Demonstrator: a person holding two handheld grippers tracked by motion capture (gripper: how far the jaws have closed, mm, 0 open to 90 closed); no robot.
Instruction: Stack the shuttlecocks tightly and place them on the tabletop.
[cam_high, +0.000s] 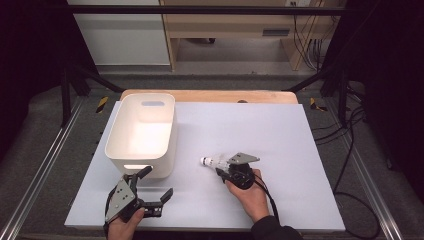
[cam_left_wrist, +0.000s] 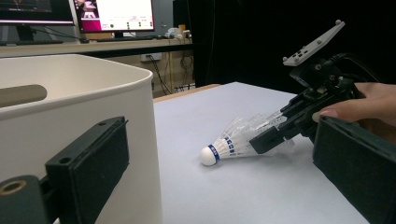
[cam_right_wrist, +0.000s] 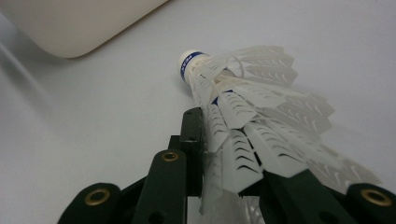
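A white feather shuttlecock (cam_high: 211, 161) lies on its side on the white table top (cam_high: 280, 135), its cork with a blue band pointing left toward the bin. My right gripper (cam_high: 220, 168) is shut on the feather skirt, one jaw on each side of the shuttlecock (cam_right_wrist: 243, 93); in the right gripper view the feathers bunch between the pads. In the left gripper view the shuttlecock (cam_left_wrist: 229, 143) rests on the table with the right gripper (cam_left_wrist: 271, 135) on its skirt. My left gripper (cam_high: 157, 183) stands open and holds nothing, near the front corner of the bin.
A white plastic bin (cam_high: 115, 142) with a slot handle stands at the left of the table, nothing inside; its wall (cam_left_wrist: 93, 93) is close to my left gripper's left jaw. Cables run over the floor on the right. A wooden edge borders the table's far side.
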